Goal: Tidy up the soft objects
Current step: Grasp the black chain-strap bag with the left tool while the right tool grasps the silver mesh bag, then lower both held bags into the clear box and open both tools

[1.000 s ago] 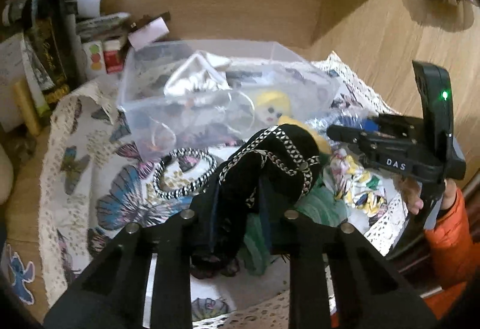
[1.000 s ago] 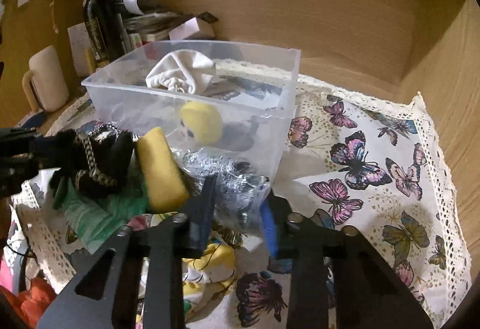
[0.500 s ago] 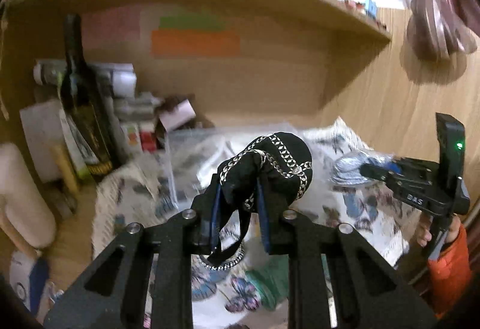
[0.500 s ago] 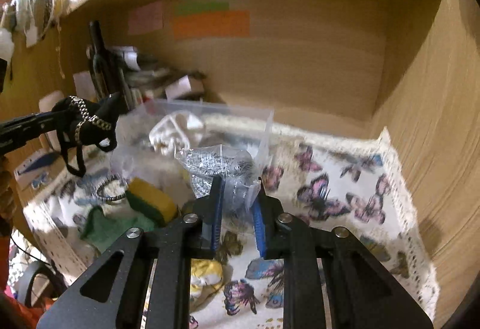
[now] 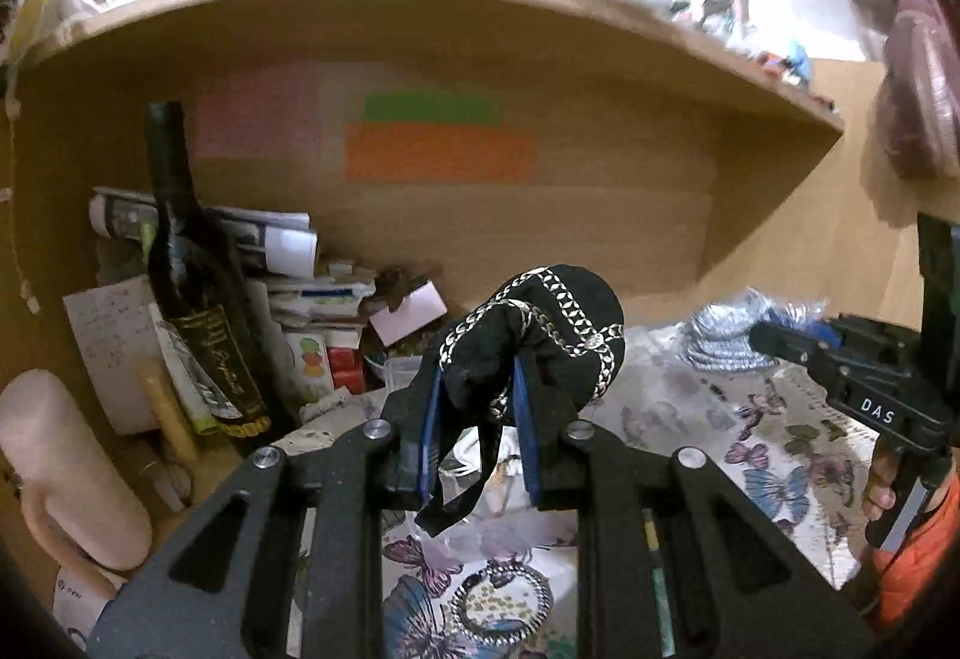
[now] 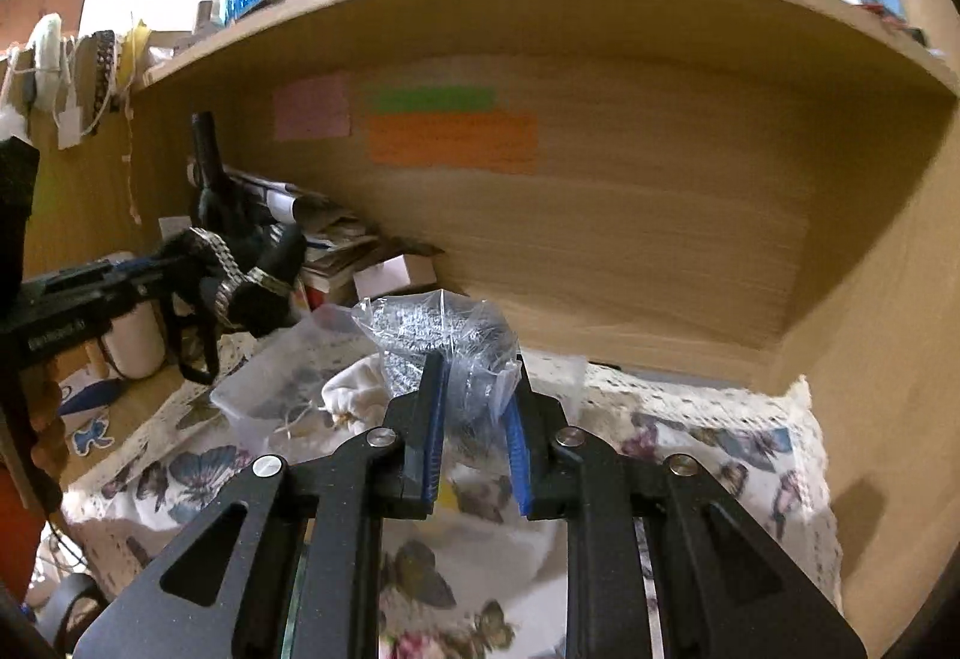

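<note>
My left gripper (image 5: 474, 395) is shut on a black cloth with silver chain trim (image 5: 540, 323), held high above the butterfly tablecloth (image 5: 774, 485). My right gripper (image 6: 474, 407) is shut on a clear bag of silver scouring material (image 6: 438, 335), also lifted. Each gripper shows in the other's view: the right one with its silver bag (image 5: 726, 335) at the right, the left one with the black cloth (image 6: 240, 287) at the left. The clear plastic bin (image 6: 282, 389) with a white cloth (image 6: 360, 395) inside lies below and behind the bag.
A dark wine bottle (image 5: 192, 287), stacked papers and small boxes (image 5: 324, 311) stand at the back left under a wooden shelf (image 5: 480, 17). A beige mug (image 5: 66, 473) is at the left. A beaded bracelet (image 5: 504, 599) lies on the cloth. Wooden wall at right.
Both grippers have risen well above the table with their loads. The views tilted up from the bin and pile to the back wall and shelf.
</note>
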Motion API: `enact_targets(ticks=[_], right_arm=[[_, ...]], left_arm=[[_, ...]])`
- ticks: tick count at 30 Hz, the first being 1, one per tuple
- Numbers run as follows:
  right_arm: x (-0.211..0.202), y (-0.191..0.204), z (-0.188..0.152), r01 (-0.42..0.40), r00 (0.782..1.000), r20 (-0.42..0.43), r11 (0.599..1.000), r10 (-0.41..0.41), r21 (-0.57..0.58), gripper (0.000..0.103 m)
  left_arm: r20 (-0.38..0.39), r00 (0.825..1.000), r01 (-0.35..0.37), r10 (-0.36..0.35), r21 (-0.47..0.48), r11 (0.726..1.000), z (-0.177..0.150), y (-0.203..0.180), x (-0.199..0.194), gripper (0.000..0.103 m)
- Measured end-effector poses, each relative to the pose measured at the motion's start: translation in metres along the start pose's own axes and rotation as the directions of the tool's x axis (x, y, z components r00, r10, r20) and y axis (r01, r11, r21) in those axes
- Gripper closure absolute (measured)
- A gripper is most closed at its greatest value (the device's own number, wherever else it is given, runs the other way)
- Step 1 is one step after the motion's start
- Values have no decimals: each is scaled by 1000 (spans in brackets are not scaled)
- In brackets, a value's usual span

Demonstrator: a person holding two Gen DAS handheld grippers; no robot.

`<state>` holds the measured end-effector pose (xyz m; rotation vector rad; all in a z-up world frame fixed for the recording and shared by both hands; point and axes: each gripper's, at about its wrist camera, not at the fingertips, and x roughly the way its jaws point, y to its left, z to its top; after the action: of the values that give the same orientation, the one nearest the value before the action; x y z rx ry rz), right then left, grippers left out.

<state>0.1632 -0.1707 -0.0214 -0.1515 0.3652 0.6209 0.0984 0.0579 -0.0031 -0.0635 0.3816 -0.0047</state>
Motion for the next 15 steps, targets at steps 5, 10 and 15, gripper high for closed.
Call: enact_targets(ticks=[5, 10, 15], right_arm=[[39, 11, 1, -11, 997, -75, 999, 8, -35, 86], [76, 13, -8, -22, 985, -175, 998, 13, -50, 86], [100, 10, -20, -27, 967, -253, 999, 18, -35, 86]], left_arm=[[-98, 995, 15, -16, -9, 1000, -9, 2, 44, 81], [-170, 985, 21, -20, 1, 1000, -20, 0, 77, 81], [-240, 971, 21, -16, 18, 1000, -33, -4, 100, 80]])
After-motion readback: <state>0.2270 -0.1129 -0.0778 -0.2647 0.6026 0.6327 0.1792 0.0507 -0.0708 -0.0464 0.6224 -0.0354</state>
